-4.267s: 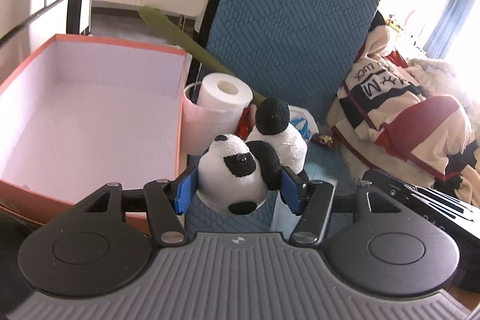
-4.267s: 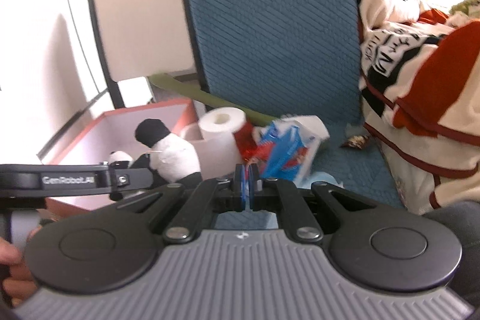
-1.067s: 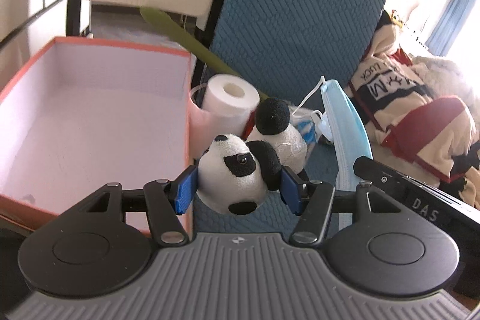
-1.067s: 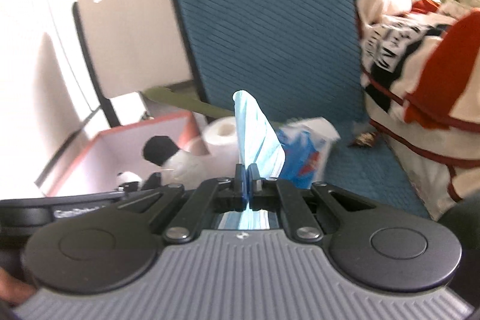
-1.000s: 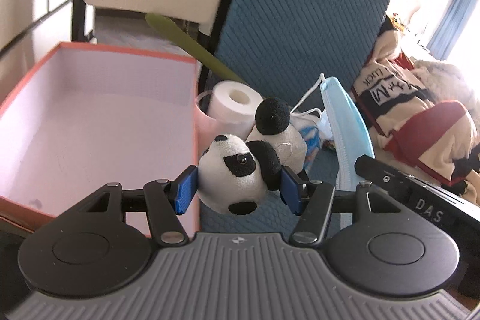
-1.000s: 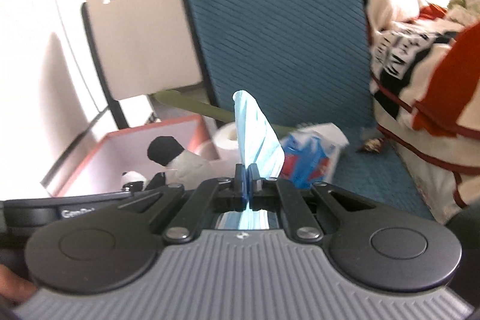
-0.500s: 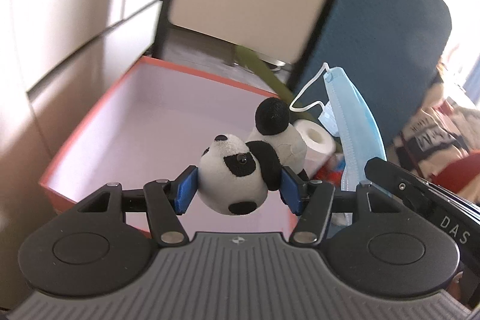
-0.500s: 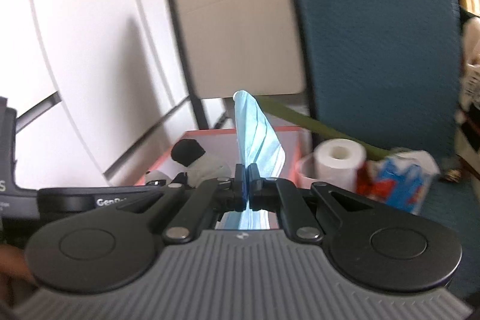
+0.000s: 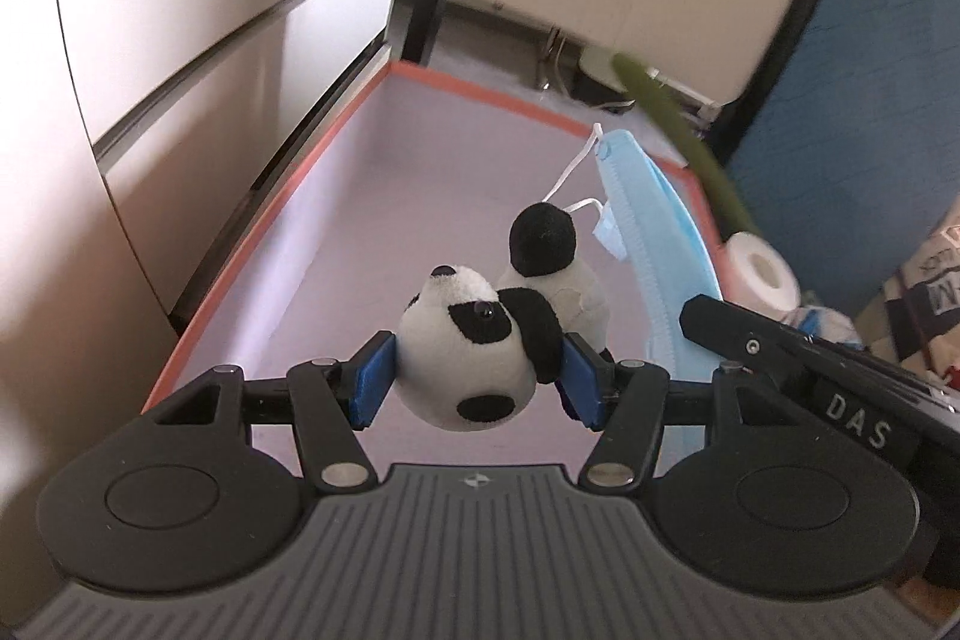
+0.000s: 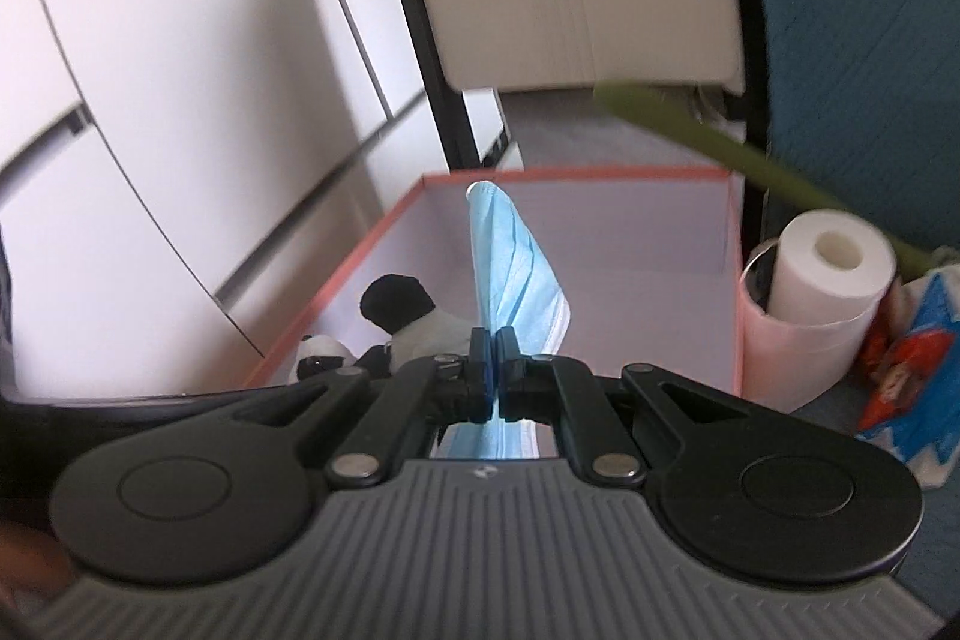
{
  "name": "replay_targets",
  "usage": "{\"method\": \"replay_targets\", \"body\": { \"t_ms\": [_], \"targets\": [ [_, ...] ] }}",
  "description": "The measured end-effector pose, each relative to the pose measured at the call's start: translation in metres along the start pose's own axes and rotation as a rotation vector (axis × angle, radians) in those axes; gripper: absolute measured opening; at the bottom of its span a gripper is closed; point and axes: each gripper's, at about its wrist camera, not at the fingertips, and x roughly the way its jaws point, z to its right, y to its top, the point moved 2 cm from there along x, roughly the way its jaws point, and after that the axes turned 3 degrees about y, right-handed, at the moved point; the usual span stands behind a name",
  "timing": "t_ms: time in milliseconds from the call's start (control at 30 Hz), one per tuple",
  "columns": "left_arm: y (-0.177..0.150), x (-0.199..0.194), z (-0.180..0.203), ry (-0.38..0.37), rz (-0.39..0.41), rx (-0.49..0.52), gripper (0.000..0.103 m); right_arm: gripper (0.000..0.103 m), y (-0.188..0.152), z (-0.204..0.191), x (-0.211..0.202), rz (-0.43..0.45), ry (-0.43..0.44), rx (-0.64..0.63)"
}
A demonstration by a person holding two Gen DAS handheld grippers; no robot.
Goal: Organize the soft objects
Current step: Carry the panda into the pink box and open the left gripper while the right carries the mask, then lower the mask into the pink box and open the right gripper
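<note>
My left gripper (image 9: 477, 381) is shut on a small plush panda (image 9: 474, 346), its blue pads pressing both sides of the toy's head. The panda hangs above the inside of an orange-rimmed box (image 9: 480, 91) with a pale lilac floor. My right gripper (image 10: 494, 367) is shut on a light blue face mask (image 10: 510, 274), which stands up from the closed pads over the same box (image 10: 600, 172). In the left wrist view the mask (image 9: 654, 244) hangs just right of the panda, with its white ear loops loose. The panda (image 10: 408, 322) shows low left in the right wrist view.
A toilet paper roll (image 10: 831, 268) in a pink holder stands just outside the box's right wall, beside a blue-and-red snack packet (image 10: 912, 370). White cupboard doors (image 9: 180, 40) run along the box's left side. A blue chair back (image 9: 840, 70) and a green strap (image 10: 720, 142) lie behind.
Both grippers have swung left from above the blue chair seat to above the box, still holding the panda and the mask. The toilet roll and striped cloth slid toward the right edge.
</note>
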Motion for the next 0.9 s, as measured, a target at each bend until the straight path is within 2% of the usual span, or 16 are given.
{"method": "replay_targets", "body": {
  "t_ms": [300,500,567,633,667,700,733,900],
  "targets": [
    [0.000,0.041,-0.024,0.027,-0.078,-0.021,0.065,0.006,-0.011,0.011,0.070,-0.138,-0.020,0.019],
    [0.003,0.046,-0.029,0.015,-0.078,-0.028,0.065,0.008,-0.018,0.017,0.088,-0.188,-0.034,0.030],
    [0.006,0.048,-0.031,0.000,-0.079,-0.033,0.069,0.010,-0.018,0.018,0.089,-0.188,-0.035,0.031],
    [0.007,0.045,-0.032,-0.004,-0.073,-0.042,0.074,0.024,-0.016,0.017,0.089,-0.188,-0.029,0.027],
    [0.007,0.042,-0.032,-0.003,-0.065,-0.043,0.074,0.046,-0.016,0.017,0.089,-0.193,-0.030,0.023],
    [0.007,0.039,-0.033,0.000,-0.059,-0.041,0.074,0.063,-0.015,0.016,0.089,-0.196,-0.032,0.019],
    [0.007,0.035,-0.032,0.002,-0.051,-0.041,0.074,0.067,-0.014,0.016,0.088,-0.196,-0.034,0.017],
    [0.006,0.019,-0.030,0.007,-0.017,-0.030,0.074,0.065,-0.013,0.016,0.069,-0.157,-0.034,0.006]
  ]
}}
